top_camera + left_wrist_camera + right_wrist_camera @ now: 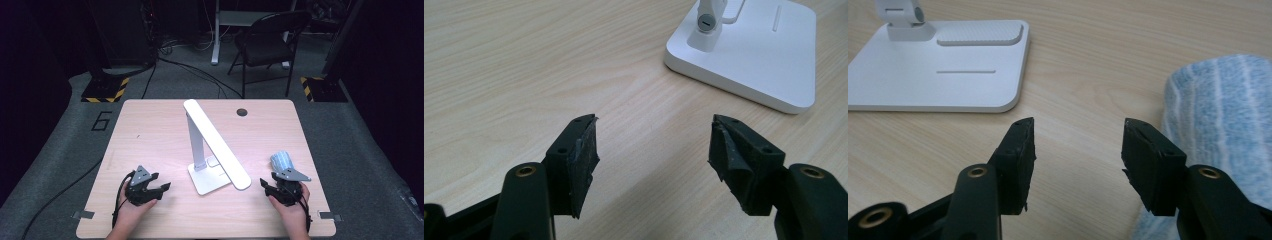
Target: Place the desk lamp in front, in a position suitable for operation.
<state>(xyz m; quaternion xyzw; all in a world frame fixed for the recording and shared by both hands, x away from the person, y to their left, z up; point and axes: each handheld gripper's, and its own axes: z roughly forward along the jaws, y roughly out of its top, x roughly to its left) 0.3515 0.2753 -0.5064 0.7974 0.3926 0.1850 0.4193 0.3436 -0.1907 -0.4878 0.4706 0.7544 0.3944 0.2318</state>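
A white desk lamp stands mid-table, its flat base (206, 181) under a long tilted head (216, 144). My left gripper (164, 187) rests on the wood left of the base, pointing right at it. In the left gripper view this gripper (654, 135) is open over bare wood, the lamp base (754, 55) beyond. A rolled blue-and-white striped cloth (281, 161) lies right of the lamp. My right gripper (265, 184) sits just in front of the roll. In the right gripper view it (1078, 137) is open with nothing between, the cloth (1218, 110) beside its right jaw and the lamp base (938, 75) to the left.
The wooden table (150, 130) has a dark cable hole (242, 112) near its far edge and tape tabs (82, 215) at the near corners. A black folding chair (270, 40) stands on the floor beyond the table.
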